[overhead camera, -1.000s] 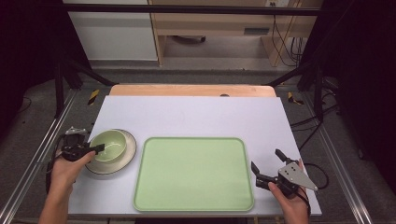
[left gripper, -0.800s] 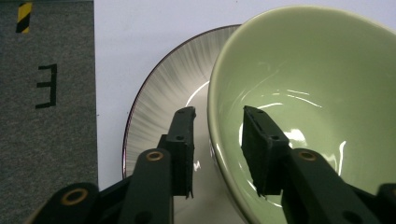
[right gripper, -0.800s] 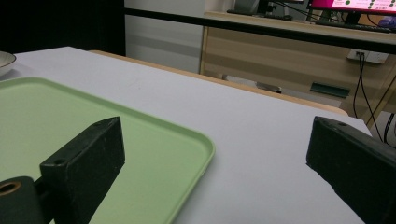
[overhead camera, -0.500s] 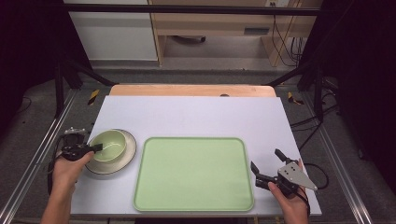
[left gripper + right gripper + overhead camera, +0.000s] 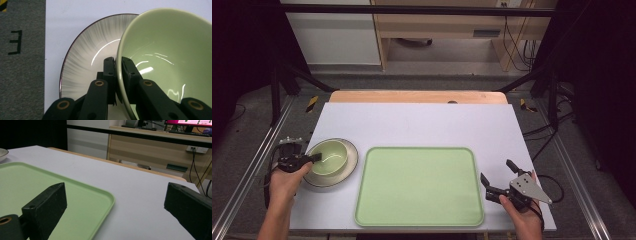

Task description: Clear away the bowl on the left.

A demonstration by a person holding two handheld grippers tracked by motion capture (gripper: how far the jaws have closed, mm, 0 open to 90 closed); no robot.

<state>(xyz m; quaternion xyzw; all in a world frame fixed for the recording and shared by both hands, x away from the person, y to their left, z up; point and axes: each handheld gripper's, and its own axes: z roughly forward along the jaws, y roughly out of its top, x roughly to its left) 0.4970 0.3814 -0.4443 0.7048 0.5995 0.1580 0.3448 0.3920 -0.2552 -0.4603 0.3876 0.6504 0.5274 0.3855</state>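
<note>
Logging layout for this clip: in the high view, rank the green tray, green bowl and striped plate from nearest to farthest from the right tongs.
From the right tongs:
1. Green tray, just to their left, mid-table.
2. Striped plate, beyond the tray's left edge.
3. Green bowl, sitting on that plate, gripped at its rim by the left tongs.

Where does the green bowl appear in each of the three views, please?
High view: green bowl at left, on the plate.
Left gripper view: right half, its rim pinched by the left claw.
Right gripper view: I can't find it.
Shared landmark: the plate.
</note>
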